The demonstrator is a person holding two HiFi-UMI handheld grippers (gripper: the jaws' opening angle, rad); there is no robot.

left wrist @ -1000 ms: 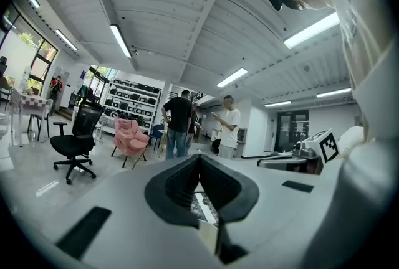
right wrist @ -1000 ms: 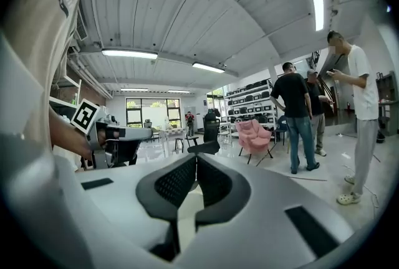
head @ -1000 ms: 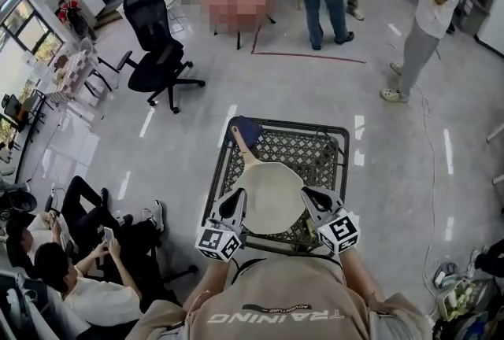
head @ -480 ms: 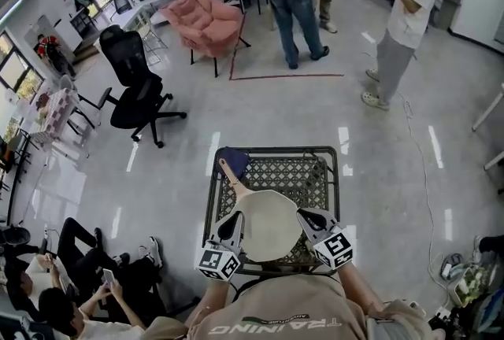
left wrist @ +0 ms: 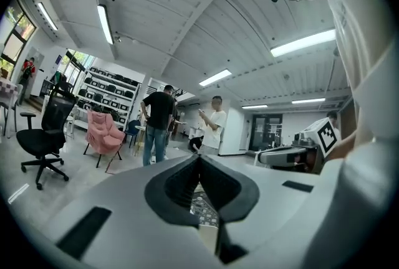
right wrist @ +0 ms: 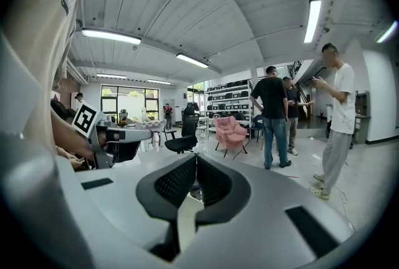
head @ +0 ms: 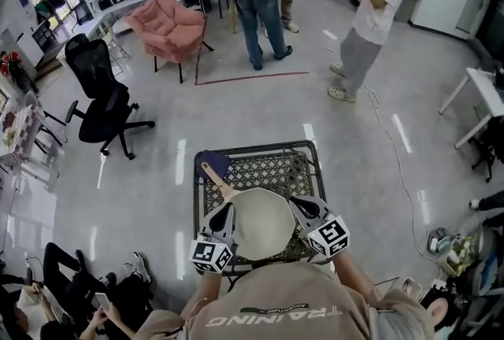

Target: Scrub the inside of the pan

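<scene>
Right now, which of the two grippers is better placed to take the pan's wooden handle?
Left, probably. The wooden handle sticks out from the far left of the pan, the side where the left gripper sits; the right gripper is across the pan. Both are shut.

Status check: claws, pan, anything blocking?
Left claw shut, empty, left of pan. Right claw shut, empty, right of it. Pan on mesh table, handle toward blue thing. Nothing blocking.

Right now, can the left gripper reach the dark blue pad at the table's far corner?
Probably yes: the dark blue pad lies ahead of the left gripper, only the wooden handle of the cream pan crossing it.
</scene>
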